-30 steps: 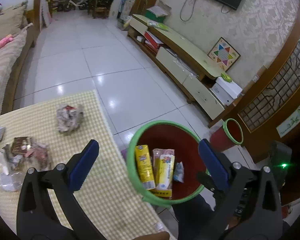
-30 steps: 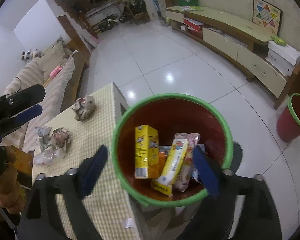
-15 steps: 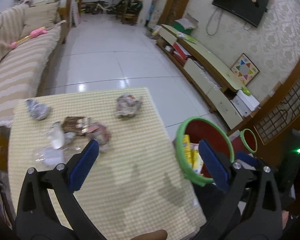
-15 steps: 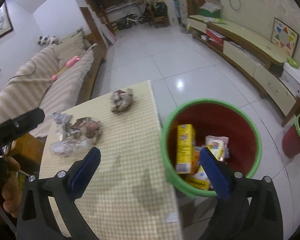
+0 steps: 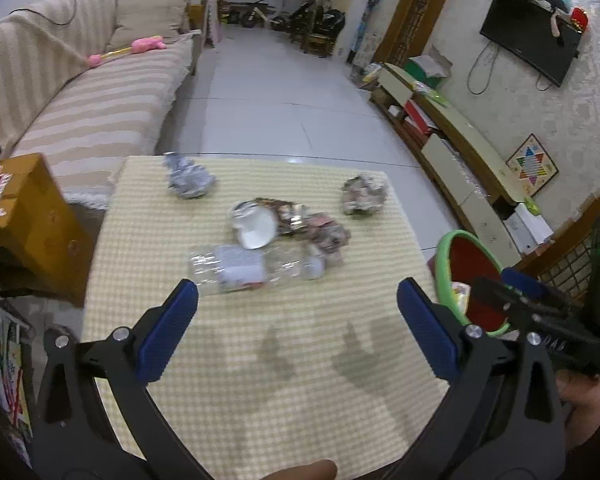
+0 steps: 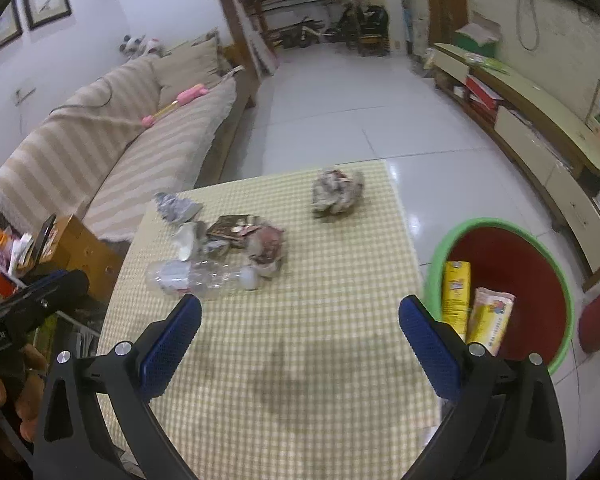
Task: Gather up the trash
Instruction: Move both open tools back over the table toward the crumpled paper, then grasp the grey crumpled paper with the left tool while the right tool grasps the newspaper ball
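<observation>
Left wrist view: left gripper (image 5: 298,312) spread wide, nothing between its blue pads, above the near half of a table (image 5: 260,380) with a yellow checked cloth. Trash mid-table: clear plastic bottle (image 5: 248,268) on its side, white cup (image 5: 256,226) just behind it, wrappers (image 5: 320,230) bunched beside the cup. One crumpled paper ball (image 5: 190,178) at far left, another (image 5: 364,194) at far right. Red bin (image 5: 470,276) with green rim off the table's right edge, partly behind the right-hand tool.

Right wrist view: right gripper (image 6: 300,322) also wide open, empty, over the near cloth. Bottle (image 6: 204,276) just ahead of the left pad. Bin (image 6: 512,264) right of the table, holding a yellow carton (image 6: 456,292) and a packet (image 6: 490,318), both standing on end.
</observation>
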`<state>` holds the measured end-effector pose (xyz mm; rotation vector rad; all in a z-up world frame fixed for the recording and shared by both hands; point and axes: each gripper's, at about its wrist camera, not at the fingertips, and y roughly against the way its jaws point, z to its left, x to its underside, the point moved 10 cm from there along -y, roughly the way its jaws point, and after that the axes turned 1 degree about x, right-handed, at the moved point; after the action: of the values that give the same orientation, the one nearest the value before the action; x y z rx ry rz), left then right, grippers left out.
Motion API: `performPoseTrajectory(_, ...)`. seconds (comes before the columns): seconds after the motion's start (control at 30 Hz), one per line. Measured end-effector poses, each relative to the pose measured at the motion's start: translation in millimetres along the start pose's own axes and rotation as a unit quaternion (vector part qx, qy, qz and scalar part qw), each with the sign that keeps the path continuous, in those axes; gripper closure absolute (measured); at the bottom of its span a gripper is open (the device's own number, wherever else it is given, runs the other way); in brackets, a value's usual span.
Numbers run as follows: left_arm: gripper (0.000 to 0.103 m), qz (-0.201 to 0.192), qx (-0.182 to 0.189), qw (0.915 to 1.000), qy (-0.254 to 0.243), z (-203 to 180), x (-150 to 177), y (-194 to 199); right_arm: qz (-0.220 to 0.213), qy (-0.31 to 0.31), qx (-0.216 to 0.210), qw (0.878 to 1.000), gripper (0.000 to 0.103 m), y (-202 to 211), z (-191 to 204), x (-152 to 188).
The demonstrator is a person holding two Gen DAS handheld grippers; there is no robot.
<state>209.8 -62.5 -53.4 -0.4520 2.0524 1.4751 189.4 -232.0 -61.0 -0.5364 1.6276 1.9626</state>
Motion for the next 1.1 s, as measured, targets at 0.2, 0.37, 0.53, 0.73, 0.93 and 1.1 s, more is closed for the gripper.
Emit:
performPoseTrajectory(0.2,0.005,0.007,-0.014,0.9997,0.019,38,11,2,0.011,0.020,-0.004,1.000,0.008,-15,22,6)
performPoseTrajectory(0.37,0.005,0.014,-0.019,0.9992,0.031,57,18,-1,0.022,0.028,-0.001,0.999,0.008,-31,31,8)
performPoseTrajectory(0.53,0.005,0.021,-0.019,0.9989,0.038,68,24,-7,0.030,0.035,-0.001,0.999,0.008,-43,36,8)
performPoseTrajectory(0.73,0.005,0.033,-0.017,0.9984,0.044,74,24,-19,0.034,0.037,0.001,0.999,0.008,-56,38,6)
performPoseTrajectory(0.93,0.005,0.038,-0.009,0.9974,0.060,79,5,-40,0.032,0.027,0.014,0.999,0.008,-71,24,-7)
performPoseTrajectory(1.1,0.005,0.035,-0.016,0.9968,0.070,91,-27,-66,0.028,0.010,0.036,0.999,0.008,-90,-3,-31)
